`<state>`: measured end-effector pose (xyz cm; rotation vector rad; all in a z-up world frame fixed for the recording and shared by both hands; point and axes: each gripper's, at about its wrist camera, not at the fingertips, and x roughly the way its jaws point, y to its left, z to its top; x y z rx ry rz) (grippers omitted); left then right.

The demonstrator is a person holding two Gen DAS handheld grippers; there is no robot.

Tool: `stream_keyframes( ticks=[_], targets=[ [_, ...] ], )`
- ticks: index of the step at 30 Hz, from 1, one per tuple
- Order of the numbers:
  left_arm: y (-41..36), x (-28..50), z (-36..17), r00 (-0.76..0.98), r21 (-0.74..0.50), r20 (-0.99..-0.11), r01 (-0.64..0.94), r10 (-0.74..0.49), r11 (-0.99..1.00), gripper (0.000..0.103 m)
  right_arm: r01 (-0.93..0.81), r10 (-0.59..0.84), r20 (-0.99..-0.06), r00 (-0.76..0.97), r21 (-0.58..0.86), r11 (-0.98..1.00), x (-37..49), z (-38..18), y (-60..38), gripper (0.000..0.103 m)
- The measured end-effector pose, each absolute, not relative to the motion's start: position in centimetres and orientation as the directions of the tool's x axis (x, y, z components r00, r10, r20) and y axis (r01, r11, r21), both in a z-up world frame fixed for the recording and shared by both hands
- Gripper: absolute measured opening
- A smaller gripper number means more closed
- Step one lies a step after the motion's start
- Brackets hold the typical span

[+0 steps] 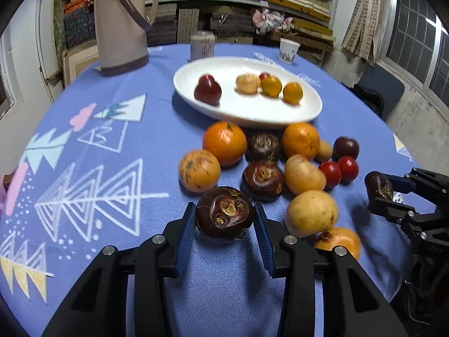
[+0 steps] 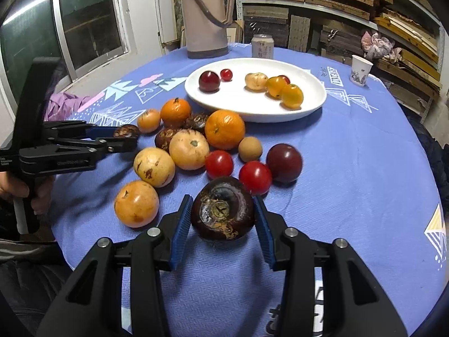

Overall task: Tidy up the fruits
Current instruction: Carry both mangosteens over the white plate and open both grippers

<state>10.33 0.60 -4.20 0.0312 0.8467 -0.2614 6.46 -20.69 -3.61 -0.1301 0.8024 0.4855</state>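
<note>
Resting between the blue pads of the left gripper [image 1: 224,217] is a dark brown, squat, glossy water chestnut [image 1: 224,213], its tan sprout scar turned up toward the camera and its broad axis lying across the jaws, which pinch both its sides just over the blue patterned tablecloth [image 1: 112,140] at the near edge of the loose fruit pile. The right gripper [image 2: 223,213] likewise clamps a second dark brown water chestnut [image 2: 223,207], duller and scuffed, scar facing up and toward the camera, beside two red cherry tomatoes [image 2: 255,177]. Beyond the pile stands a white oval plate [image 2: 314,104] with a few small fruits.
</note>
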Motion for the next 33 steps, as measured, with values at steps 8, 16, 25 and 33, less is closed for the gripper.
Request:
stream_keyframes(
  ticks=[8,16,25,33],
  targets=[
    [1.1,9.9,-1.3,0.672,-0.077,-0.705,0.246,-0.227,0.966,0.041,-0.450,0.383,-0.680,0.625,0.088,0.889,6.5,-1.4,-22.1,0.043],
    [0.6,11.4,1.1,0.706,-0.055,-0.671,0.256,-0.226,0.965,0.041,-0.456,0.413,-0.610,0.676,0.095,0.885,8.5,2.5,-22.9,0.043],
    [-1.0,16.1,2.7,0.716,-0.031,-0.661,0.273,-0.225,0.962,0.042,-0.474,0.458,-0.599,0.657,0.144,0.869,14.2,4.1,-21.4,0.043],
    [-2.7,21.8,1.0,0.667,-0.051,-0.708,0.279,-0.232,0.959,0.042,-0.453,0.479,-0.644,0.596,0.223,0.863,20.6,2.7,-19.7,0.043]
  ],
)
